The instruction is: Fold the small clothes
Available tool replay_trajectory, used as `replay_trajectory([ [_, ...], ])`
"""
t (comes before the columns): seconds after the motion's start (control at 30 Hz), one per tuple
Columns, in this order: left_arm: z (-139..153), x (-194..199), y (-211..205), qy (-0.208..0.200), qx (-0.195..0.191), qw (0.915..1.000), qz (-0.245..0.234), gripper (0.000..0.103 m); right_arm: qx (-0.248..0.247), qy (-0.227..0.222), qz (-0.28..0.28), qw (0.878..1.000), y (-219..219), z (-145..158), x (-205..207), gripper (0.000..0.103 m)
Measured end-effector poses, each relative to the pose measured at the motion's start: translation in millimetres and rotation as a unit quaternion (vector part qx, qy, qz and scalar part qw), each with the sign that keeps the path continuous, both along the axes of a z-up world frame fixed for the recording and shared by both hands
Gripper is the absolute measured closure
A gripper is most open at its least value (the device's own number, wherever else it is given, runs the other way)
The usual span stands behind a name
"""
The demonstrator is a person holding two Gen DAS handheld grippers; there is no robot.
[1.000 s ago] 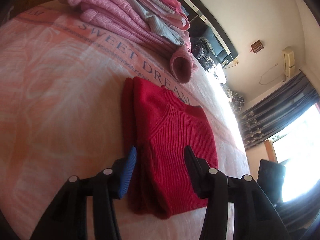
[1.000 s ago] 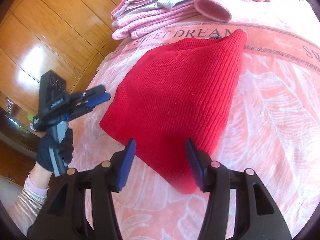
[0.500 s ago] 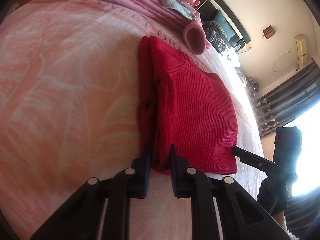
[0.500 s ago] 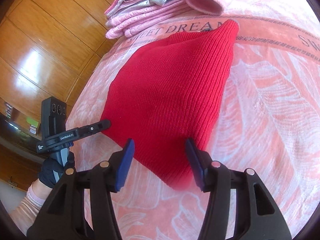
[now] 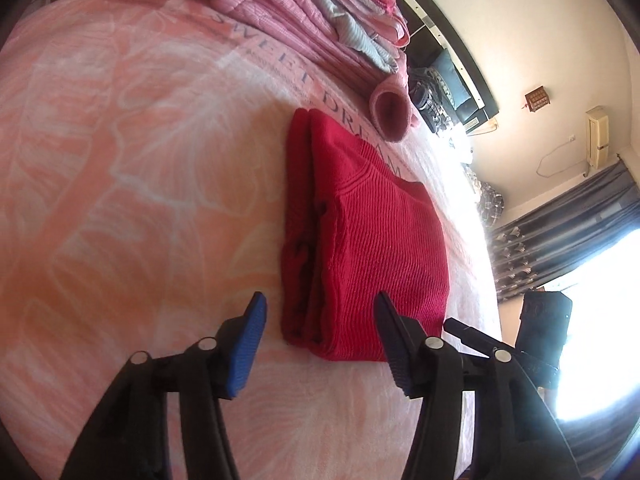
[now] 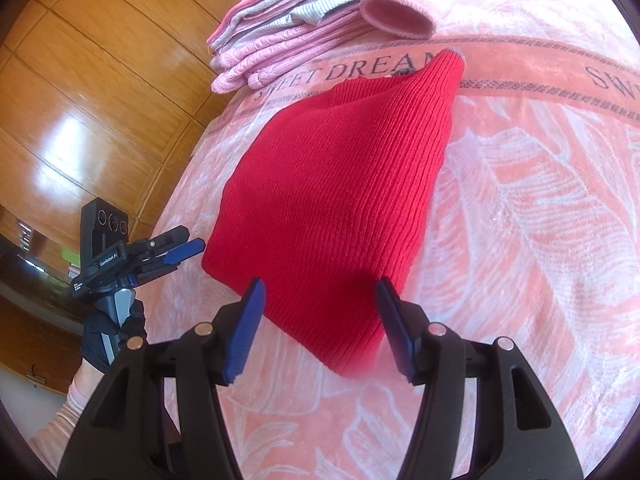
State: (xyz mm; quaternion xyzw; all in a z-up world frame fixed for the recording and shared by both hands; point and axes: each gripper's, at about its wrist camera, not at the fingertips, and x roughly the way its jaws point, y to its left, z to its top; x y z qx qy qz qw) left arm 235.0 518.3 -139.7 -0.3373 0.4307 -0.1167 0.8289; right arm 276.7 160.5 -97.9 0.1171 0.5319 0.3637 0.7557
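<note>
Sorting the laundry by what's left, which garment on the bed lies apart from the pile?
The red sweater: folded, alone on the blanket, while the pink clothes sit stacked behind it.

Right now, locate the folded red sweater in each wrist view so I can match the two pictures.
Left wrist view: the folded red sweater lies centre frame on the pink blanket, its near corner just beyond the open left gripper.
Right wrist view: the sweater fills the centre, its near edge between the fingers of the open right gripper.
Shared landmark: the pink sleeve cuff by the "SWEET DREAM" lettering.
</note>
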Motion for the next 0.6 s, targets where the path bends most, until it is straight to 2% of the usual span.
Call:
replay_trajectory([
  [0.1, -6, 24, 1, 0.012, -0.004, 0.9999, -0.006, 0.037, 0.020, 0.014, -0.016, 1.000, -10, 1, 7, 0.043],
  [0.33, -33, 72, 10, 0.038, -0.075, 0.9965, -0.005, 0.037, 0.037, 0.047, -0.040, 0.997, -26, -19, 20, 0.042],
  [0.5, -45, 97, 15, 0.039, -0.135, 0.9895, -0.033, 0.037, 0.049, 0.060, -0.048, 0.996, -33, -28, 25, 0.042],
  [0.6, -47, 111, 5, 0.039, -0.133, 0.9887, -0.057, 0.037, 0.069, 0.067, -0.052, 0.994, -38, -29, 28, 0.042],
])
